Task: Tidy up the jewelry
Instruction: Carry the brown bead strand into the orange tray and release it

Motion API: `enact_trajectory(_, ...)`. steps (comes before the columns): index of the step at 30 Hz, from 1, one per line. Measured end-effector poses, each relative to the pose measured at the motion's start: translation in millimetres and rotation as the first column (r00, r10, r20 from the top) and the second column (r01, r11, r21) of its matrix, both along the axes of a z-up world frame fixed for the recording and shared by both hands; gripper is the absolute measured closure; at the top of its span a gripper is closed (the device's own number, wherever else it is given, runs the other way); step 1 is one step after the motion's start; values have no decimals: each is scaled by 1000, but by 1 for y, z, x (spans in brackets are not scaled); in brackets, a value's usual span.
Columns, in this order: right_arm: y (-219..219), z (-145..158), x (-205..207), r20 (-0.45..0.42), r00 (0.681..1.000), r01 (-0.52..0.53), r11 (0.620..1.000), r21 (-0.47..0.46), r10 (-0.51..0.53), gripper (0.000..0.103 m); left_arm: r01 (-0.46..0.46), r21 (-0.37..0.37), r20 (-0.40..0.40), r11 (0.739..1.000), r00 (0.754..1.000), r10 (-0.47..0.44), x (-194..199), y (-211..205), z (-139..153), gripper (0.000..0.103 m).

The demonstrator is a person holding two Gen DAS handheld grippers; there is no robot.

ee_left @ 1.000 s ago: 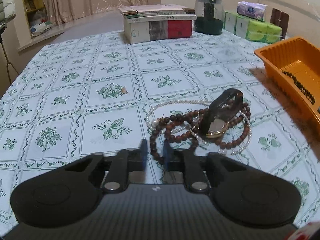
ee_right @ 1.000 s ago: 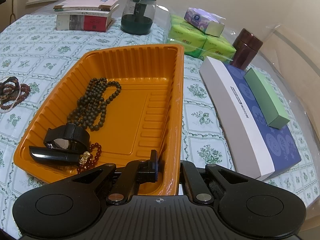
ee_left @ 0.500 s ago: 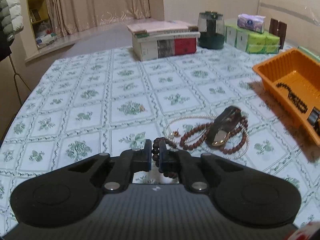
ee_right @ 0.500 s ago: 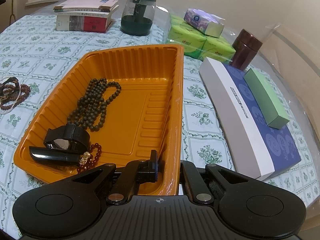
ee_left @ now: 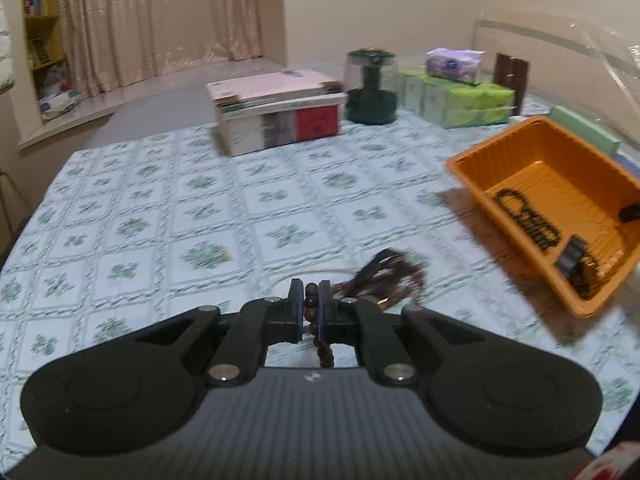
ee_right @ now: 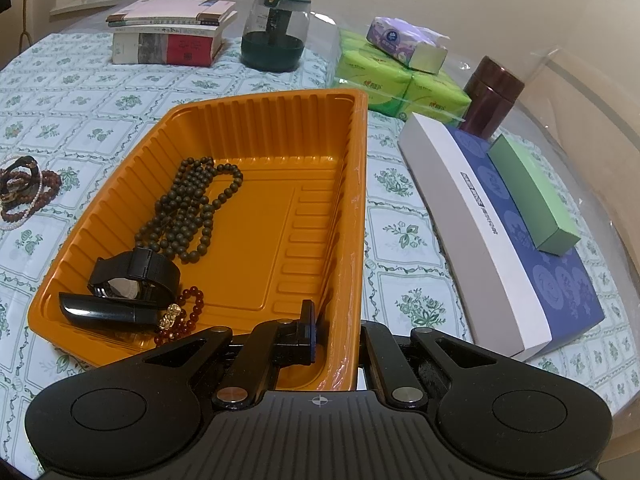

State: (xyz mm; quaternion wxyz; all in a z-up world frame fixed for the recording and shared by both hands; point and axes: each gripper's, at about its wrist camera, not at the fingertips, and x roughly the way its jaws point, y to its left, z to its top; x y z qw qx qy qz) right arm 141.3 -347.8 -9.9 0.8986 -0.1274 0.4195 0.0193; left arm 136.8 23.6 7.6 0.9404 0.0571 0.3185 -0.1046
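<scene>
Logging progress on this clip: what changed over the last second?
The left gripper closed on the brown bead strand and lifted it away from the jewelry pile, swinging toward the orange tray. The right gripper stayed clamped on the tray wall; the tray's contents are unchanged.

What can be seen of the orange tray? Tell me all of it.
The orange tray is a glossy, thin plastic rectangle with ribbed walls and a stepped floor, resting flat on the floral tablecloth. Inside lie a dark bead necklace, a black wristwatch and a red bead bracelet. The right gripper straddles its near right rim, one finger inside and one outside.
</scene>
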Motion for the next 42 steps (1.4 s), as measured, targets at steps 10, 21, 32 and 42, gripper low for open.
enact_trajectory(10,0,0,0,1,1000,1,1000,4,-1,98,214,-143,42,966,977,-210,4,-81,29,97)
enact_trajectory(21,-1,-2,0,0,1000,3,1000,16,-3,98,416,-268,43,869,906,-421,18,-181,30,97)
enact_trajectory(32,-4,-3,1,0,1000,5,1000,29,-5,98,469,-309,-2,827,870,-494,26,-222,15,97)
enact_trajectory(42,-4,-3,1,1,1000,5,1000,30,-5,98,437,-260,-8,861,891,-454,27,-202,10,85)
